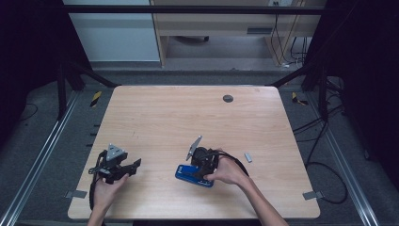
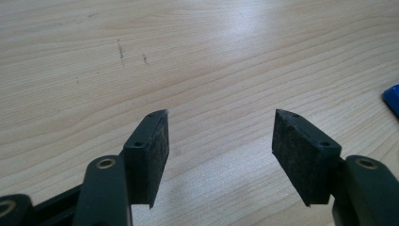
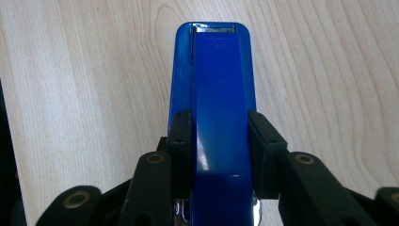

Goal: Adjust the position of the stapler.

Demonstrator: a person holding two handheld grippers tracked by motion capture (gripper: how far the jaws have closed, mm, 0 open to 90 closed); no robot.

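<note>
Right gripper point(image 3: 214, 155), nearest the lens in its own view: jaws partly closed with pads against both long sides of a blue stapler point(image 3: 214, 94) that lies flat on the wooden table point(image 1: 188, 113), metal nose at 12 o'clock; faint embossing on the top cover, not legible. High view: stapler point(image 1: 186, 173) near the front edge at about 6 o'clock from table centre, small grey piece point(image 1: 248, 157) at 3 o'clock from it. Left gripper point(image 1: 134, 165) at 9 o'clock, jaws wide apart over bare wood, gripping nothing.
</note>
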